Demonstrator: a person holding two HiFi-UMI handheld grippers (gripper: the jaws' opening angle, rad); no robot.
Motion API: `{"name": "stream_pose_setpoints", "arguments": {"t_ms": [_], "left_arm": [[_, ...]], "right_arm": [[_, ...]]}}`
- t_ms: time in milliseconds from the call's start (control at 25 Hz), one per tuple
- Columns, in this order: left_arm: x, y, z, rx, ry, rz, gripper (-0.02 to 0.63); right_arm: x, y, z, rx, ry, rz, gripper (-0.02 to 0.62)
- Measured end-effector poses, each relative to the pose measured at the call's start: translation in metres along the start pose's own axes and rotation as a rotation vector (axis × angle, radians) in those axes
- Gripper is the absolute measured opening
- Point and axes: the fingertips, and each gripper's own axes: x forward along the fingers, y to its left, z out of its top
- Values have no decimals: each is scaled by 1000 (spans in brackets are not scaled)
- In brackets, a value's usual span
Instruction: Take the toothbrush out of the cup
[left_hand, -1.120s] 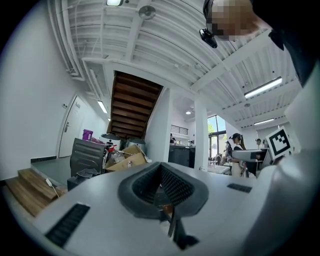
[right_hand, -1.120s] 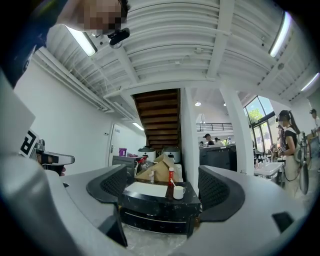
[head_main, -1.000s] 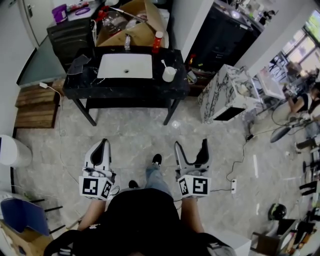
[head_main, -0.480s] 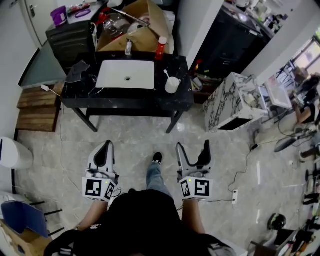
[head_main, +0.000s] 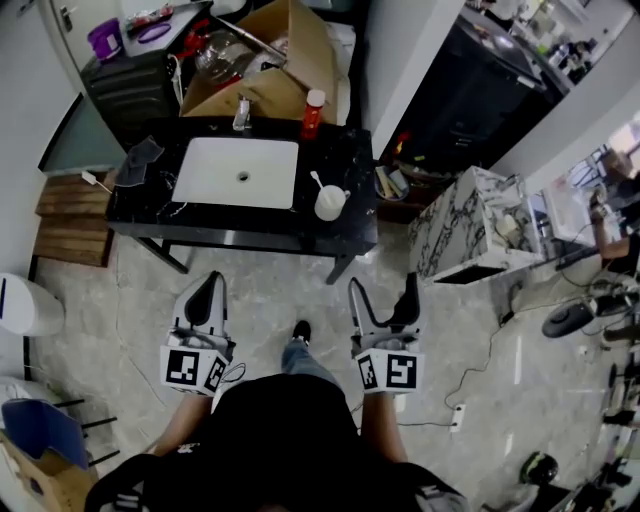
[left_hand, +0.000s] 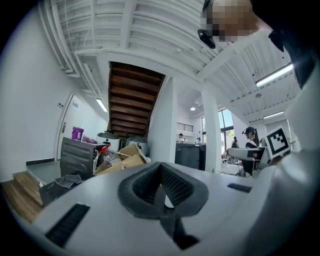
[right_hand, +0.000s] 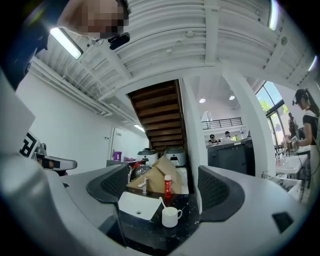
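Black stone surface (head_main: 352, 222) with a white sink (head_main: 238, 172) stands ahead of you. On it, the toothbrush (head_main: 316, 181) leans in the white cup (head_main: 330, 203) just right of the sink. You hold both grippers well short of it, the left gripper (head_main: 208, 286) pressed together, the right gripper (head_main: 383, 289) spread and empty.

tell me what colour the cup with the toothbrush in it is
White. The cup shows best in the right gripper view.
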Motion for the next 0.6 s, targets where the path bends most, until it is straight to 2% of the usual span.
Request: {"name": "stream_pose_setpoints", "arguments": {"t_ms": [360,600], "left_arm": [[84,-23,9,5,8,56,5],[112,-15,2,11,25,65,5]], "right_arm": [[69,-65,-2,29,16,49,434],[98,-75,-16,29,40,60,434]]}}
